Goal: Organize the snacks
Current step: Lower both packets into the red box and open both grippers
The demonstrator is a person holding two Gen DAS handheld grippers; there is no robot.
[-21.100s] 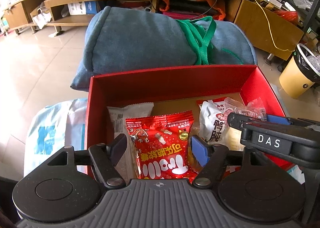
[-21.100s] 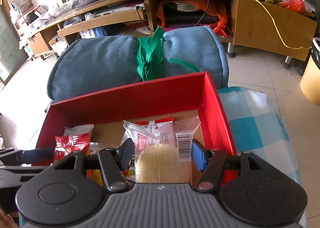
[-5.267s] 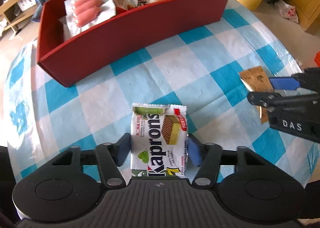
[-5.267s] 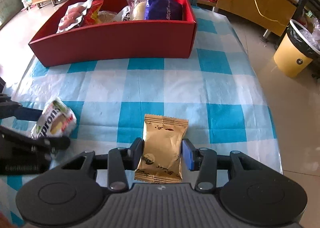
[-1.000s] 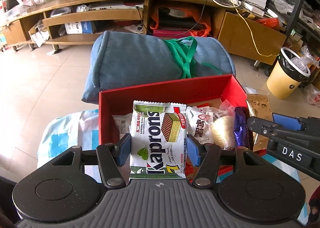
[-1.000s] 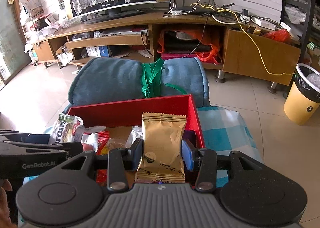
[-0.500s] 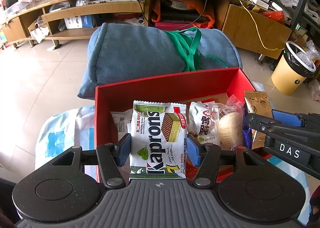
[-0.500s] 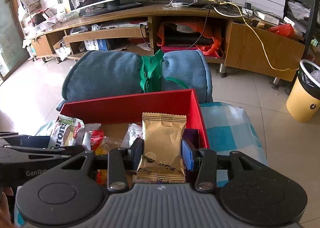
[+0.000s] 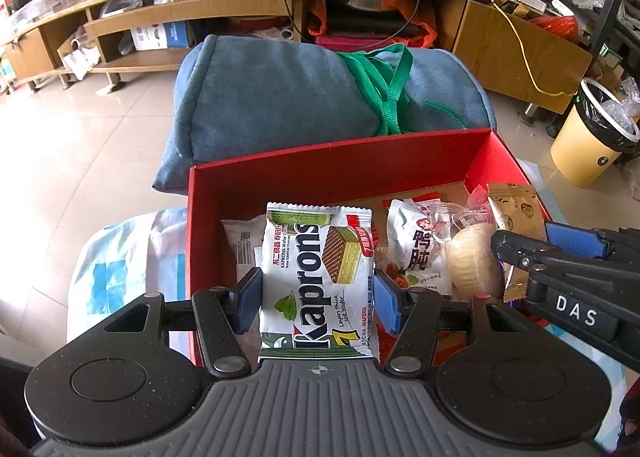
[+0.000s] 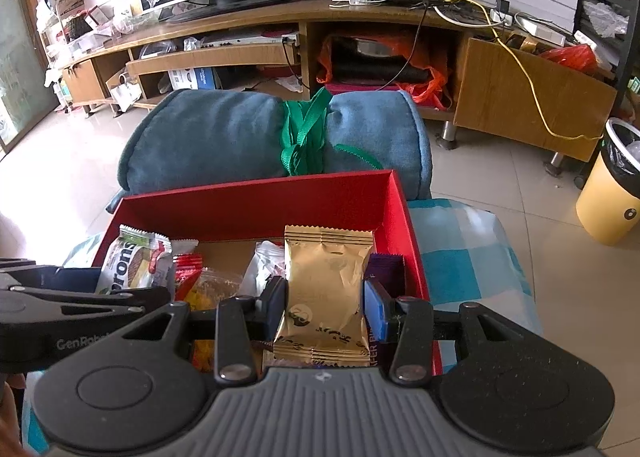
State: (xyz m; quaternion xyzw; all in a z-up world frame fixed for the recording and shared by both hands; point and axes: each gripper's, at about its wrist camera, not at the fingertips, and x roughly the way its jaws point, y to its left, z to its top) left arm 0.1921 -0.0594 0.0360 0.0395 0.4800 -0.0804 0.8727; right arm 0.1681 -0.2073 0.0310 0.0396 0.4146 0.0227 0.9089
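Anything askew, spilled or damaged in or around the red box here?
Nothing stands out. The left gripper holds a Kaprons wafer pack and the right gripper a gold packet over the red box; both look intact.

The box (image 9: 340, 169) is red, the wafer packet (image 9: 316, 281) white and green. The pouch (image 10: 326, 293) is gold, the tablecloth (image 10: 460, 253) blue-and-white checked, the cushion (image 10: 208, 137) blue.

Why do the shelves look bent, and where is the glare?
Left wrist view: the fisheye lens bows the long wooden shelf unit, and daylight washes out the tiled floor at left. Right wrist view: the same curving, with the window corner blown out white; the gold packet stays sharp.
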